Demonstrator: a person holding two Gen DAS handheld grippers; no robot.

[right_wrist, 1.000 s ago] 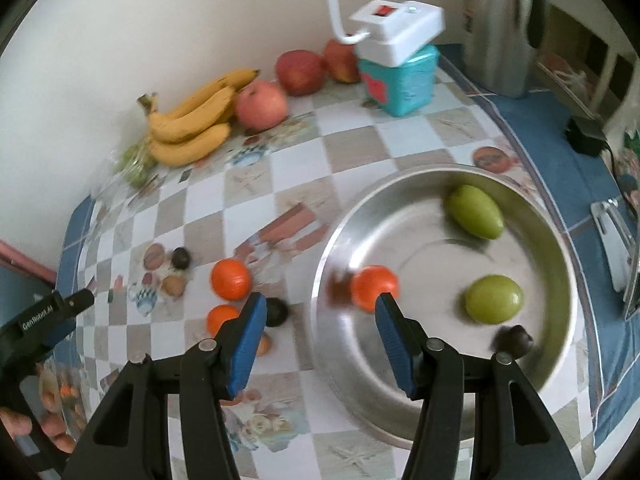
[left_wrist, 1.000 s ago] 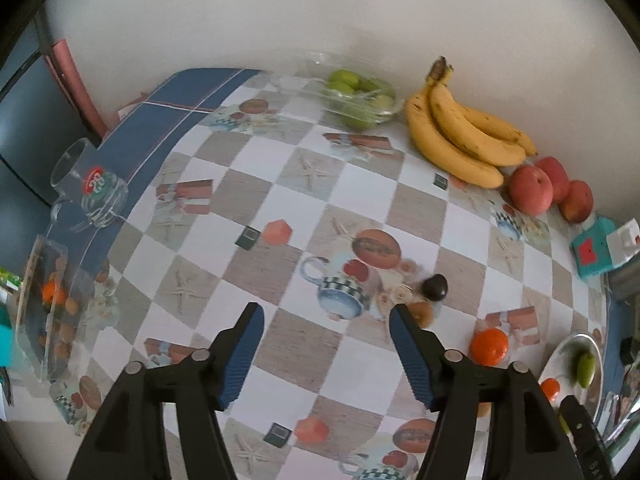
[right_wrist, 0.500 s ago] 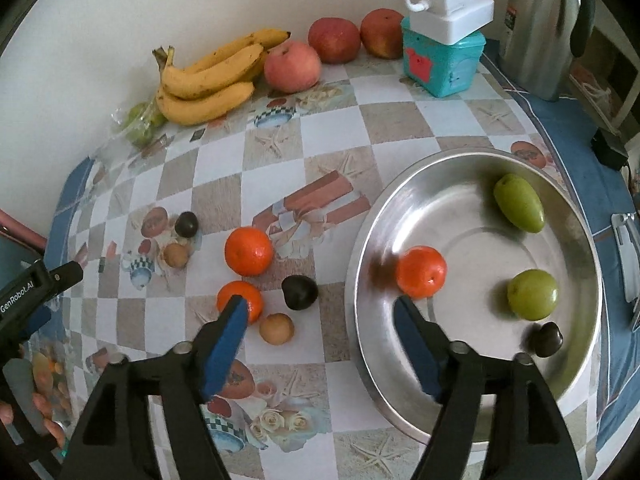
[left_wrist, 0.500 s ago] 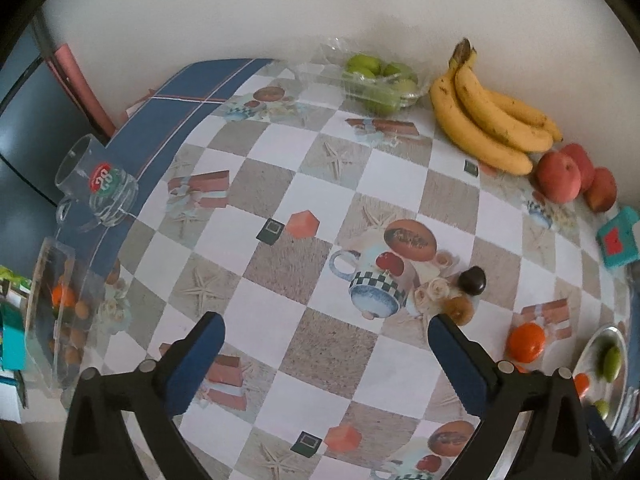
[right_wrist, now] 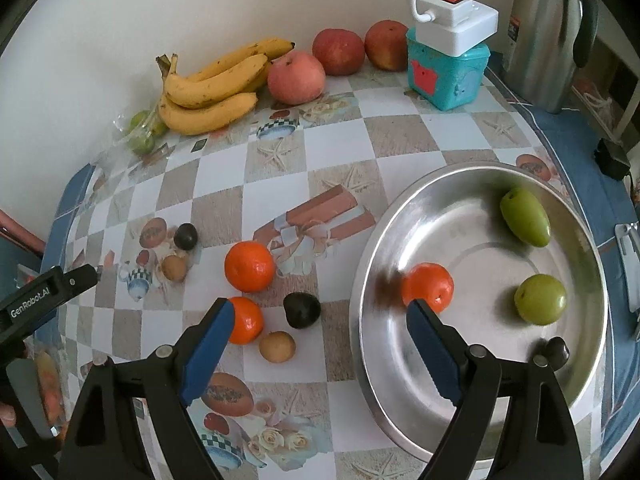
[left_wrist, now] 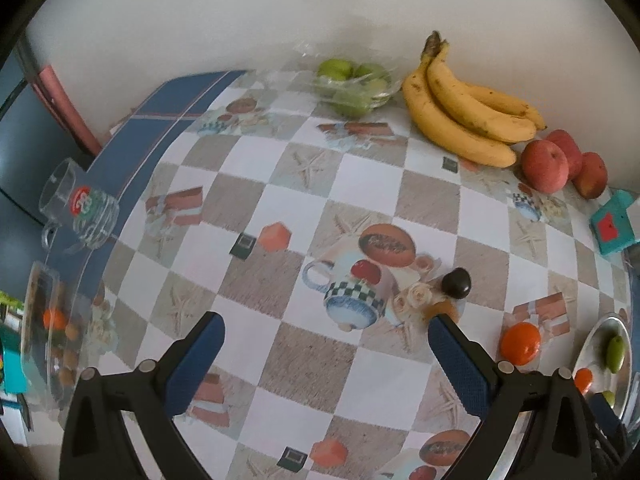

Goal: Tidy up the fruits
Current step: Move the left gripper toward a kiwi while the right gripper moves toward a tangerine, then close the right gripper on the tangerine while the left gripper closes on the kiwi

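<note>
Left gripper (left_wrist: 324, 340): gaping wide, grasping nothing, hanging over bare cloth (left_wrist: 280, 208).
Right gripper (right_wrist: 320, 324): jaws just been opening, nothing between them.
Bowl (right_wrist: 592, 392): holding an orange (right_wrist: 427, 287) at its 9 o'clock, two green fruits, a dark one.
Bananas (right_wrist: 212, 88): lying at 11 o'clock by the wall.

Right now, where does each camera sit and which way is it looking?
Left wrist: on the left gripper, angled down at the checkered table; its open fingers show.
Right wrist: on the right gripper, angled down at the steel bowl and loose tangerines; its open fingers and the left gripper's body show.
Shared: bananas, apples, teal box, dark fruit.
</note>
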